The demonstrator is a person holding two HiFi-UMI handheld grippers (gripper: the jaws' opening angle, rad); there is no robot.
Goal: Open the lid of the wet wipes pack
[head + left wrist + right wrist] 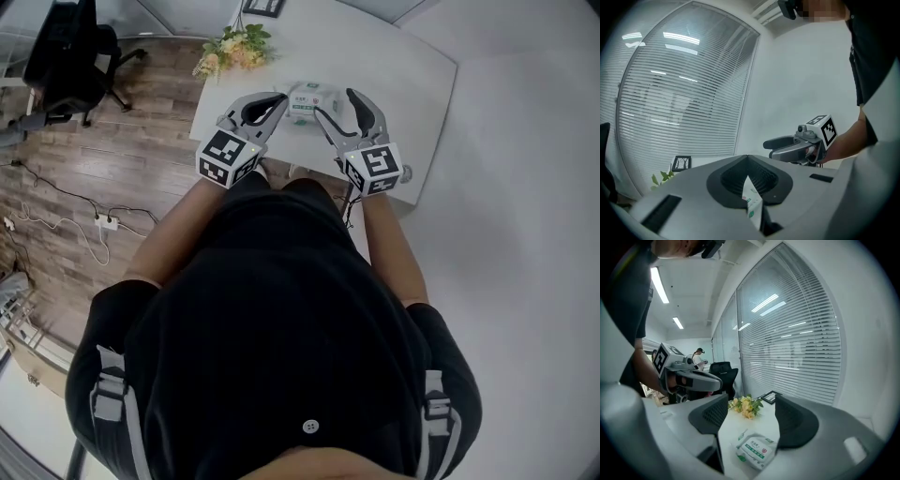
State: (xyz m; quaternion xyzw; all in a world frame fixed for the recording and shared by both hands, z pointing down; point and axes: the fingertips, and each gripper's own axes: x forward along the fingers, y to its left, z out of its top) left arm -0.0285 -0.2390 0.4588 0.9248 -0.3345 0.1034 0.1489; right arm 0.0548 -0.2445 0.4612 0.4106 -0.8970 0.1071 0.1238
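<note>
The wet wipes pack (309, 101), white with a green label, lies flat on the white table (412, 84) with its lid down. In the head view it sits between my two grippers. My left gripper (279, 99) is just left of the pack, its jaw tips touching and nothing held. Through the slit below those tips in the left gripper view (747, 161), a sliver of the pack (751, 199) shows. My right gripper (336, 105) is at the pack's right with its jaws wide apart. The right gripper view (752, 408) shows the pack (757, 451) on the table below them, untouched.
A bunch of yellow flowers (236, 49) and a small picture frame (262, 7) lie at the table's far end. An office chair (70, 52) and a power strip with cables (105, 222) are on the wooden floor to the left. Window blinds (797, 348) stand beyond the table.
</note>
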